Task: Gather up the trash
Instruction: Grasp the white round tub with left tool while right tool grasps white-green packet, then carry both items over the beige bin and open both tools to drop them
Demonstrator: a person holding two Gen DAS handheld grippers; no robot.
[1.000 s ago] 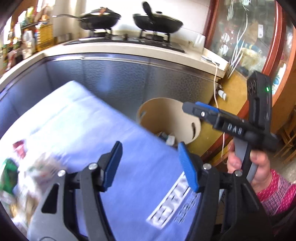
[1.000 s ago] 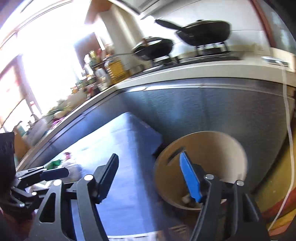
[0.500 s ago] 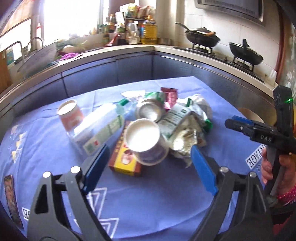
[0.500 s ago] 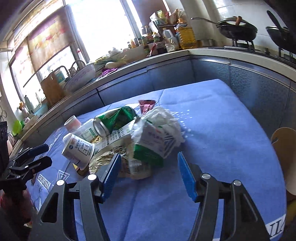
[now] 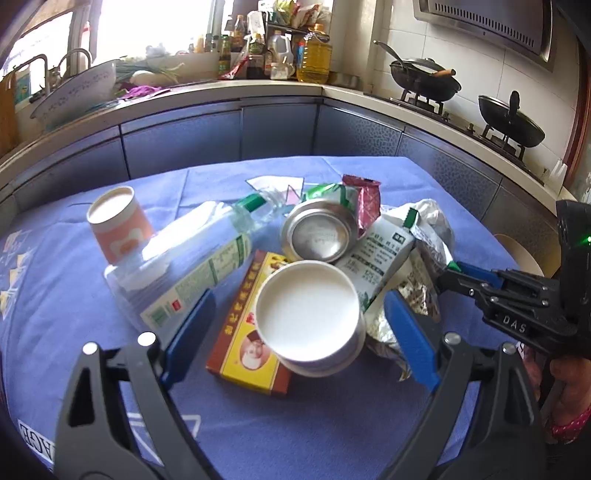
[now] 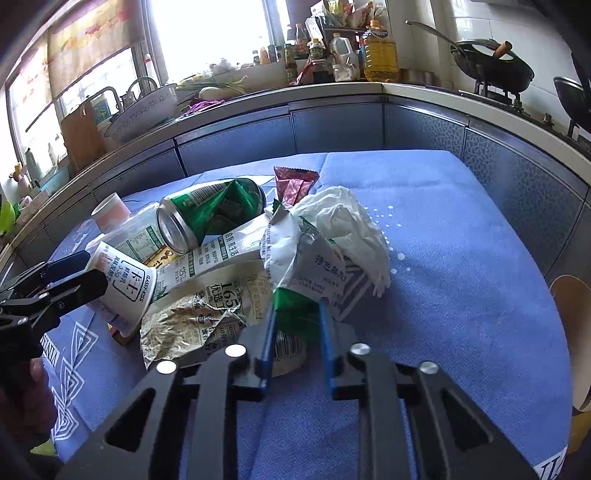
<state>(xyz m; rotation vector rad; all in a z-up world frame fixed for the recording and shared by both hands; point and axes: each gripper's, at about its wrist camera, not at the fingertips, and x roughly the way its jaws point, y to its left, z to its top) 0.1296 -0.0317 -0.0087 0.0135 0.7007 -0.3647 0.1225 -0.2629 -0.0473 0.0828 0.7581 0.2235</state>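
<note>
Right claw point(image 6: 295, 332) closing, pinching green-white crumpled plastic wrapper point(image 6: 295, 310); left claw point(image 5: 299, 314) spread, narrowing around white paper cup point(image 5: 308, 314). Grasp step; next I'm needing lift toward bin.

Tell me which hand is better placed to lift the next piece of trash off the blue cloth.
Right. Its tongs are closing on the green-and-white crumpled wrapper, already between them. The left tongs, also closing, only straddle the white paper cup.

Bright window point(image 5: 155, 22) glare; fisheye edges warped, dark.
</note>
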